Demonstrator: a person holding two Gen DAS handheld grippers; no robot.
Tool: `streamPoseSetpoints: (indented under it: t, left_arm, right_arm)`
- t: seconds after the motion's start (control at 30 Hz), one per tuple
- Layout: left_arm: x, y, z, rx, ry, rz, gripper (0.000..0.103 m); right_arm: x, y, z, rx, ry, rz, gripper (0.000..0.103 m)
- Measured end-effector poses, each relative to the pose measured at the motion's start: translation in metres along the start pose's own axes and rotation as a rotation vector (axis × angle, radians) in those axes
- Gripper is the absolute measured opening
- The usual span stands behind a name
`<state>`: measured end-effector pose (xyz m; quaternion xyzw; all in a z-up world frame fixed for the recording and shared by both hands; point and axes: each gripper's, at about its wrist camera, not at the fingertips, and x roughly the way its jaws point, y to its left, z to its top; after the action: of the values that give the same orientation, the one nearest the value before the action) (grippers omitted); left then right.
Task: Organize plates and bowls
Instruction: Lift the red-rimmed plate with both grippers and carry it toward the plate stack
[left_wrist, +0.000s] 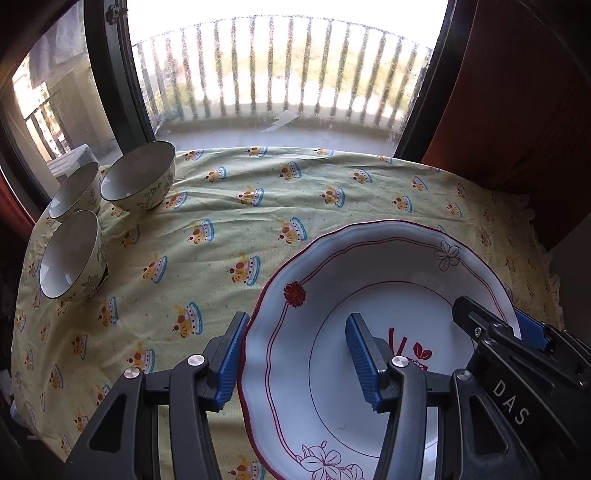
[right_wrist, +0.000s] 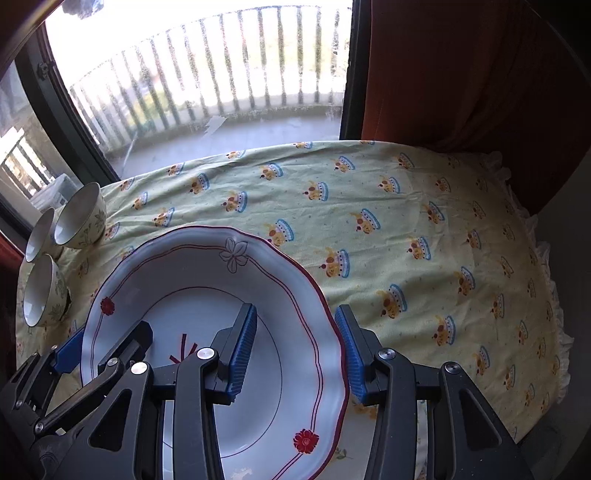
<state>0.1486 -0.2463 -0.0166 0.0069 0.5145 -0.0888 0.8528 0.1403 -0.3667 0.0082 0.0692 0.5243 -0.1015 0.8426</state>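
A white scalloped plate (left_wrist: 369, 273) with a red rim line and flowers lies on the yellow-green tablecloth (left_wrist: 221, 221). It also shows in the right wrist view (right_wrist: 192, 273). My left gripper (left_wrist: 295, 358) is open and straddles the plate's left rim, one finger outside, one inside. My right gripper (right_wrist: 297, 350) is open and straddles the right rim the same way. Each gripper shows in the other's view. Three white floral bowls (left_wrist: 138, 181) stand together at the table's far left, also in the right wrist view (right_wrist: 79, 216).
A window with a balcony railing (left_wrist: 277, 74) lies beyond the table's far edge. An orange curtain (right_wrist: 461, 74) hangs at the right. The frilled cloth edge (right_wrist: 554, 314) marks the table's right side. Another plate edge seems to lie under the white plate.
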Motion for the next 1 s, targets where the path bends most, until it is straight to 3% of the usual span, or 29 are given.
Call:
streamPoseSetpoints:
  t: [0.2,0.4,0.7,1.0]
  left_arm:
    - [-0.012,-0.017,-0.028,0.053,0.013,-0.027,0.054]
    - [-0.022,-0.030,-0.054,0.068,0.018,-0.005,0.054]
    - [-0.002,-0.061,-0.078,0.017,0.111,0.022,0.054]
    - [0.018,-0.087,-0.093,-0.025,0.148,0.055,0.054]
  right_arm:
    - [-0.015,-0.018,-0.030,0.040,0.012,-0.034,0.049]
    - [-0.032,-0.033,-0.054,0.038,0.013,-0.025,0.049]
    - [-0.012,-0.067,-0.066,-0.003,0.073,0.018,0.049]
    - [0.015,-0.098,-0.073,-0.051,0.139,0.036,0.049]
